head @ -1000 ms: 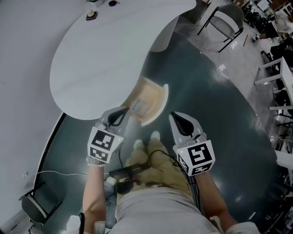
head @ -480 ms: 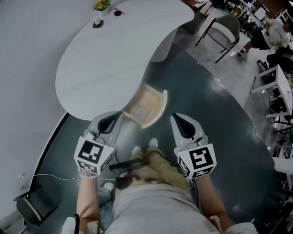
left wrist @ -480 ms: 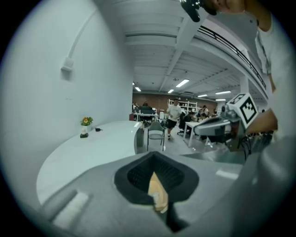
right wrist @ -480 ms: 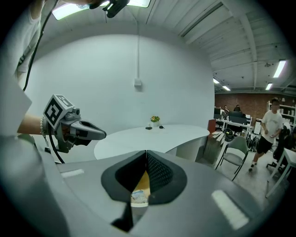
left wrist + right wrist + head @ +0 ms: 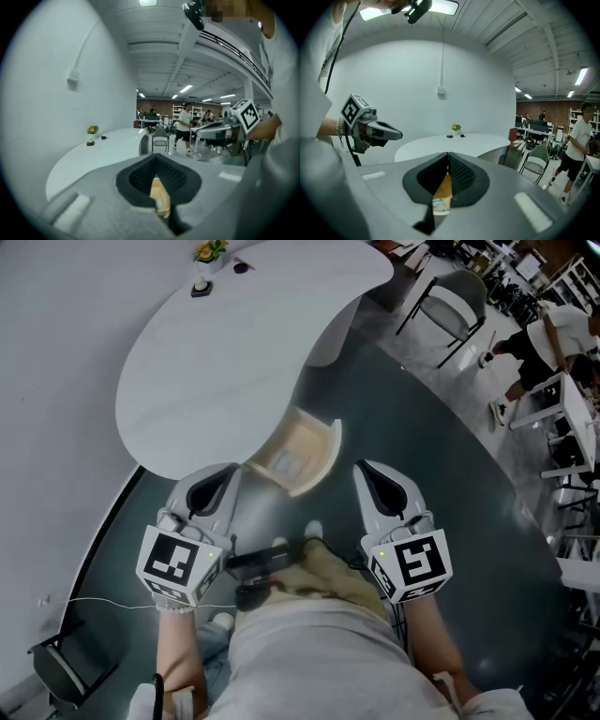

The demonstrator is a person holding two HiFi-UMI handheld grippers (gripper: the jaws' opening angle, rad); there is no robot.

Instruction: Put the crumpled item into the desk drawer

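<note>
A pale wooden desk drawer (image 5: 314, 460) stands pulled out from under the white curved desk (image 5: 225, 352). A small whitish crumpled item (image 5: 288, 465) lies inside it. My left gripper (image 5: 208, 486) hangs shut and empty just left of the drawer, over the desk's near edge. The right gripper (image 5: 377, 480) is shut and empty too, to the drawer's right above the dark floor. In the left gripper view the shut gripper (image 5: 157, 159) shows a slice of the drawer (image 5: 158, 192) past its pads. The right gripper view shows its gripper (image 5: 448, 159) shut, with the crumpled item (image 5: 439, 205) beyond.
A small flower pot (image 5: 205, 251) and a dark object (image 5: 242, 266) sit at the desk's far end. A grey chair (image 5: 459, 287) stands beyond the desk, a person (image 5: 539, 343) walks at the right near white tables (image 5: 574, 418). Another chair (image 5: 61, 667) and a cable (image 5: 94, 601) lie lower left.
Both grippers have drawn back from the drawer and risen. The left one has shifted left, away from the drawer's side. Both stayed shut.
</note>
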